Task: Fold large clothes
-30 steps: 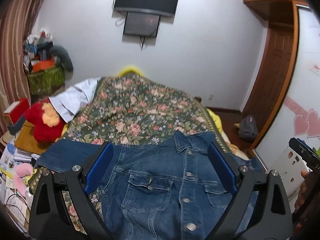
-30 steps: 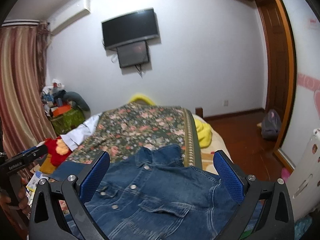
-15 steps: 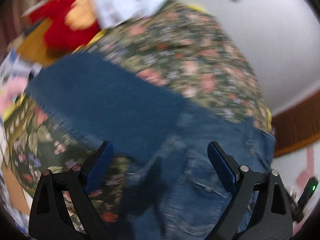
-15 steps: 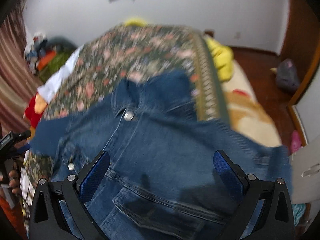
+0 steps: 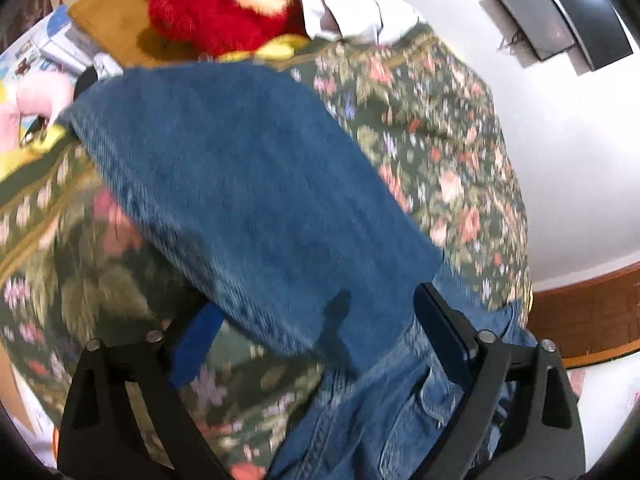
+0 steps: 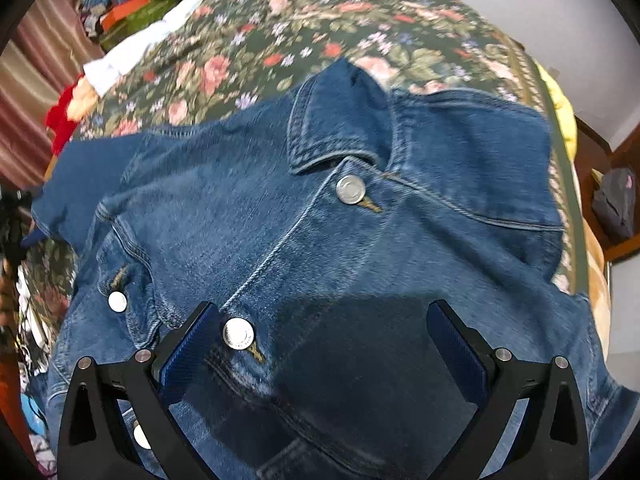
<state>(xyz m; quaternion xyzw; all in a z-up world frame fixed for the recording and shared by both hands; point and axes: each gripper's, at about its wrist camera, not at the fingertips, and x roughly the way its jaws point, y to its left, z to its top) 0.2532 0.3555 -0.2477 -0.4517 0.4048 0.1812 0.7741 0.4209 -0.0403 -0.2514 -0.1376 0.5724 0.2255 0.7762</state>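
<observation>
- A blue denim jacket (image 6: 320, 240) lies front-up on your floral bedspread (image 6: 320, 12), collar toward the far wall.
- Your left gripper (image 5: 316, 336) is wide open above the outstretched sleeve (image 5: 240, 184), holding nothing.
- Your right gripper (image 6: 324, 340) (also spread wide, empty) hovers above the buttoned chest.

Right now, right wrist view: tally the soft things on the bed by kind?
Denim jacket: 1
Floral bedspread: 1
White cloth: 1
Red plush toy: 1
Yellow blanket: 1
Total: 5
</observation>
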